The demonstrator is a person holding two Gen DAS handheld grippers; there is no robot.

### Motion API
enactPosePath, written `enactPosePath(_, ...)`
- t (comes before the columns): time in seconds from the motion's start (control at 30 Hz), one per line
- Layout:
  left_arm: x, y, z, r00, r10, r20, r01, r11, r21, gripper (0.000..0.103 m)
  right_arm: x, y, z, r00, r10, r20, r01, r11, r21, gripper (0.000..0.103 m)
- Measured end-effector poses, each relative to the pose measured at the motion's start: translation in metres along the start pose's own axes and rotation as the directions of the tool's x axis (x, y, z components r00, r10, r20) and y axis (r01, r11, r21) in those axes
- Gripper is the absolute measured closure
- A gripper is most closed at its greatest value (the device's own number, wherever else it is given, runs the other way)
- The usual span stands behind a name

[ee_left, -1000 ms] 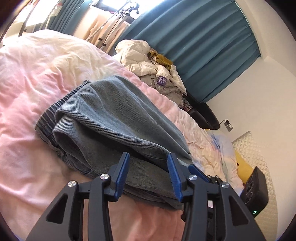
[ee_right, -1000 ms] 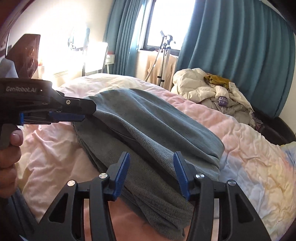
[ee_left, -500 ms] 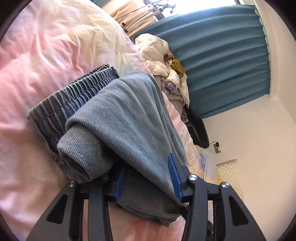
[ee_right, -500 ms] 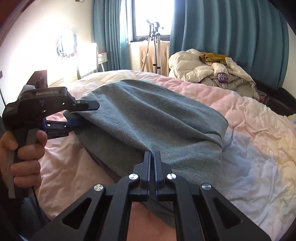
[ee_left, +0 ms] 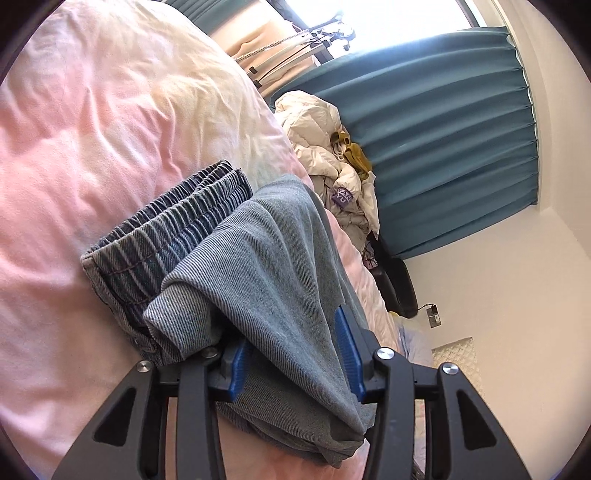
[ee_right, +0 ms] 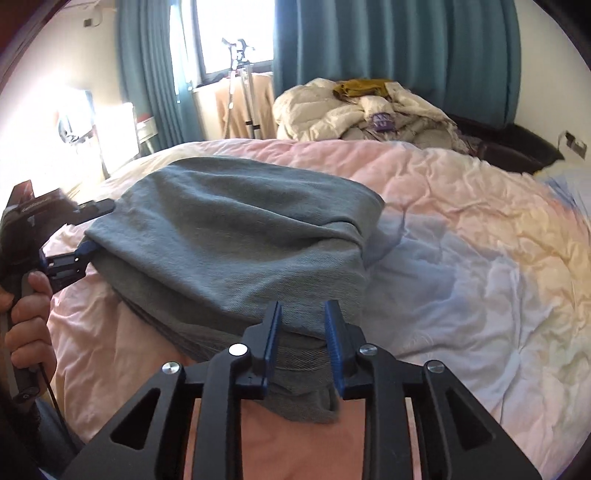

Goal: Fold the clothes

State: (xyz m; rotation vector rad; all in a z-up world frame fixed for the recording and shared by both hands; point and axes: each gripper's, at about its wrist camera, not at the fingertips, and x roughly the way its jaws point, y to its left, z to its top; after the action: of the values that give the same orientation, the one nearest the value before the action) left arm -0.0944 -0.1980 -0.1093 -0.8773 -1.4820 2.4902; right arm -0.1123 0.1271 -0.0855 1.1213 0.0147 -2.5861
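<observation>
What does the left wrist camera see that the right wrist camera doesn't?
Only the left wrist view shows the stripy elastic waistband of the folded grey jeans, with the left tongs around their near edge.

Only the right wrist view shows a hand gripping the other tool, the window, and the right tongs opening, with jeans fabric between them.

Both show the jeans, the pink duvet, the teal curtains and the cream pile of clothes.
</observation>
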Motion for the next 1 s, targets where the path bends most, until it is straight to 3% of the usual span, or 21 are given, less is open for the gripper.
enactPosePath(0.2, 0.000, 0.004, 0.001, 1.000, 0.005, 0.012, -0.005, 1.000, -0.015, 0.059, 0.000, -0.029, -0.011, 0.998, 0.024, -0.059, -0.015, 0.989, 0.147, 0.052)
enactPosePath(0.47, 0.006, -0.002, 0.004, 0.999, 0.046, 0.025, -0.047, 0.998, 0.033, 0.059, 0.004, -0.033, -0.016, 0.998, 0.017, -0.053, -0.007, 0.983, 0.181, 0.053)
enactPosePath(0.53, 0.007, -0.001, 0.005, 0.998, 0.047, 0.027, -0.048, 0.999, 0.026, 0.062, 0.006, -0.034, -0.010, 0.999, 0.037, -0.010, -0.034, 0.979, 0.199, 0.062)
enactPosePath(0.63, 0.006, -0.001, 0.008, 0.994, 0.087, 0.064, -0.091, 0.995, 0.052, 0.084, 0.006, -0.028, -0.001, 0.998, 0.040, 0.056, -0.049, 0.984, 0.171, 0.092)
enactPosePath(0.67, 0.005, 0.000, 0.010, 0.992, 0.096, 0.078, -0.100, 0.994, 0.049, 0.096, 0.004, -0.021, 0.001, 0.998, 0.021, 0.065, -0.029, 0.990, 0.136, 0.094)
enactPosePath(0.8, 0.000, 0.005, 0.016, 0.992, 0.080, 0.101, -0.083, 0.996, 0.021, 0.099, -0.016, -0.006, -0.001, 0.997, -0.003, 0.075, -0.001, 0.998, 0.056, 0.101)
enactPosePath(1.0, -0.028, -0.025, 0.019, 0.981, 0.008, 0.195, -0.033, 0.991, 0.128, 0.100, -0.014, 0.003, -0.013, 1.000, -0.008, 0.003, 0.008, 1.000, 0.030, 0.101)
